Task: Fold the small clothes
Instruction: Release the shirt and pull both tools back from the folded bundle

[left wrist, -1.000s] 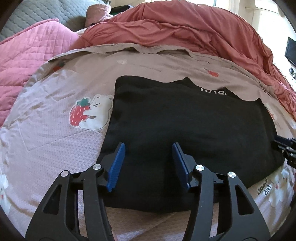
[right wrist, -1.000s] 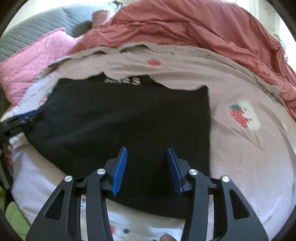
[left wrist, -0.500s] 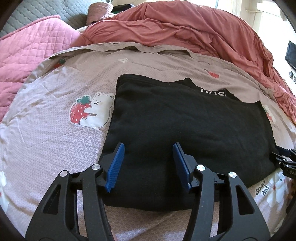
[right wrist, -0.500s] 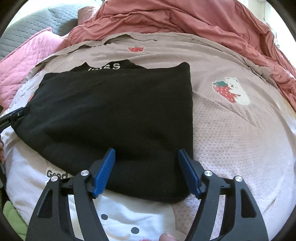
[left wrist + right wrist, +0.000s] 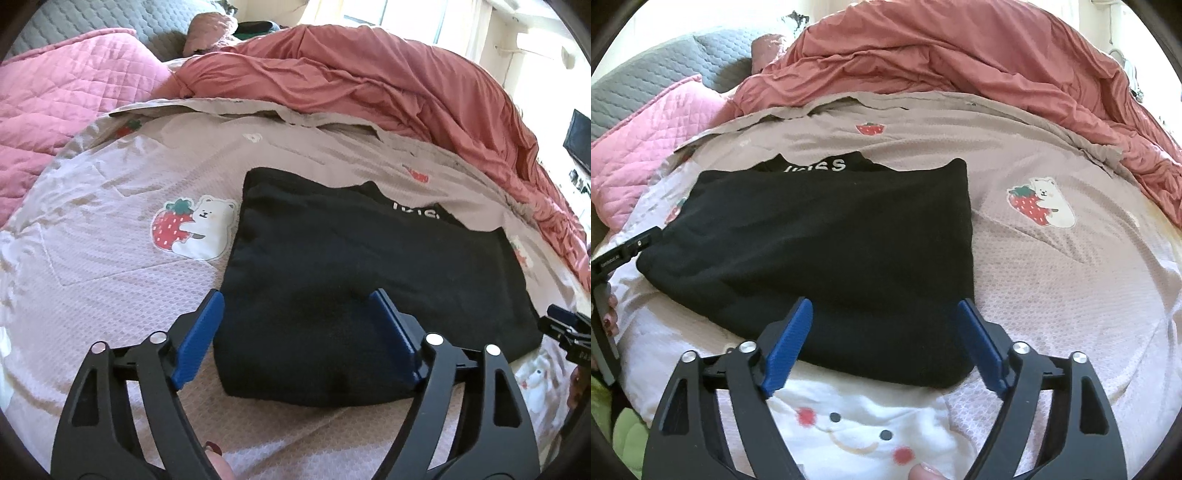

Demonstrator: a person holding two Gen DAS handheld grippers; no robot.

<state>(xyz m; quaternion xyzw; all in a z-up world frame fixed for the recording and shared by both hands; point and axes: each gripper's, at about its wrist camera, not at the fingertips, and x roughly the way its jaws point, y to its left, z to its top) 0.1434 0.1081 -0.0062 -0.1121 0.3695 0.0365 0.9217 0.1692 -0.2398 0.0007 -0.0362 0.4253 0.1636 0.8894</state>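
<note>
A folded black garment (image 5: 369, 273) with white lettering near its far edge lies flat on the bed sheet (image 5: 110, 266); it also fills the middle of the right wrist view (image 5: 827, 251). My left gripper (image 5: 299, 314) hovers over the garment's near left corner, jaws opening wide, blue pads clear of the cloth. My right gripper (image 5: 886, 317) hangs over the near right corner, jaws opening as well, nothing pinched. Each gripper's tip shows at the edge of the other's view.
A rumpled red duvet (image 5: 369, 85) is piled along the far side. A pink quilted blanket (image 5: 55, 107) and a grey pillow (image 5: 657, 77) lie at the far left. Strawberry-bear prints (image 5: 1045, 203) dot the sheet. The sheet right of the garment is bare.
Both grippers have spread their jaws wide and let the black garment lie. The right gripper has drawn back and up a little, showing more of the white print below the garment.
</note>
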